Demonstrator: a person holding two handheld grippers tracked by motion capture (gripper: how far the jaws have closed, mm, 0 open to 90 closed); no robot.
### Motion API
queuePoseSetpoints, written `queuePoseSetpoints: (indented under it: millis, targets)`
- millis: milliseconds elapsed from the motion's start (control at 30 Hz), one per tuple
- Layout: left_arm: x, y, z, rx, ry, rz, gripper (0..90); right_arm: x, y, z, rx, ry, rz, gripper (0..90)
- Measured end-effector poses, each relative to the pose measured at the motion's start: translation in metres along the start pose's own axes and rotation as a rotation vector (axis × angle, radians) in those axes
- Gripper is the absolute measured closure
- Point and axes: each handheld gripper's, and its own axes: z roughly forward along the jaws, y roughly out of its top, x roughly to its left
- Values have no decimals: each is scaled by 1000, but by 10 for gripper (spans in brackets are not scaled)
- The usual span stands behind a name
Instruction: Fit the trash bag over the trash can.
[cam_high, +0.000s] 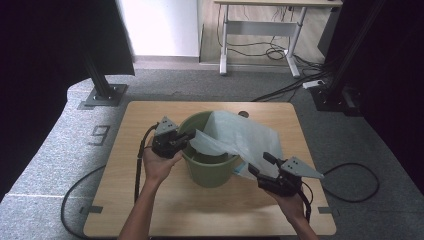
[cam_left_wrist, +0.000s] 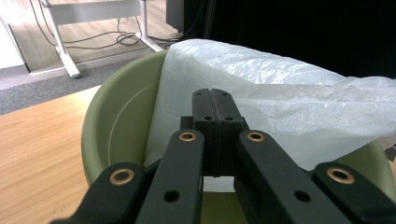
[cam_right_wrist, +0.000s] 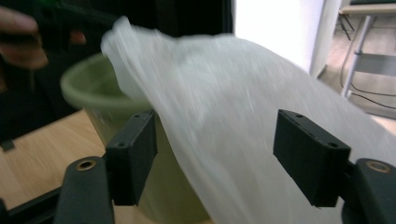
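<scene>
Green bucket upright mid-table, taken as landmark. Translucent plastic bag draped over the bucket's far-right rim, most of it spilling outside toward the right, one edge dipping into the mouth; not yet seated as a liner, judging by the bunched film. Left gripper at the bucket's left rim, jaws clenched together in the left gripper view, pads pressed flush with bag film directly behind them; probably pinching the bag's near edge, though the pinch line itself hidden by the jaws, so hold on film likely but not certain. Purpose of that hold, probably: anchor one side of the bag opening at the rim so the rest can be pulled across. Right gripper just right of the bucket near its front, jaws spread wide apart, nothing between the pads yet, loose film hanging ahead of them in the right gripper view. Placement suggests lining up to grab the hanging right side. Blur on the bag in that view, so exact fold position unclear. Risk: thin film slipping from the left pinch once tension comes on. Bucket light-looking, could slide or tip if pulled sideways.
</scene>
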Motion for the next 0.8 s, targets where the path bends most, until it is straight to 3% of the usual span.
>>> queuePoseSetpoints:
  millis: [167, 200, 267, 300, 367, 400, 467, 500, 567, 600, 633, 667, 800]
  targets:
    - [0, 0, 1, 1, 2, -5, 896, 0, -20, 4, 38, -22, 1, 245]
    - [0, 0, 2, 2, 0, -5, 895, 0, -29, 12, 62, -50, -11, 235]
    - [0, 0, 2, 2, -2, -5, 895, 0, -31, 15, 69, -60, -16, 234]
    - [0, 0, 2, 3, -1, -4, 895, -3, -37, 24, 92, -102, -25, 238]
    - [0, 1, 1, 1, -1, -6, 895, -4, -40, 28, 101, -127, -37, 247]
    - [1, 1, 0, 2, -2, -5, 895, -8, -44, 33, 120, -155, -43, 313]
    - [1, 1, 0, 3, -1, -3, 895, -11, -47, 36, 127, -158, -44, 438]
    - [1, 1, 0, 3, -1, -3, 894, -11, -47, 36, 127, -158, -44, 438]
    - [2, 0, -1, 3, 2, -3, 894, -15, -48, 36, 133, -172, -57, 604]
    - [2, 0, -1, 3, 1, -1, 893, -19, -45, 34, 125, -183, -52, 757]
    - [2, 0, -1, 2, 1, 0, 893, -19, -45, 34, 125, -183, -52, 757]
    - [3, 0, -2, 2, 1, 2, 893, -24, -37, 28, 101, -194, -54, 861]
    - [5, 0, -3, 8, 5, 7, 891, -29, -17, 17, 51, -198, -70, 885]
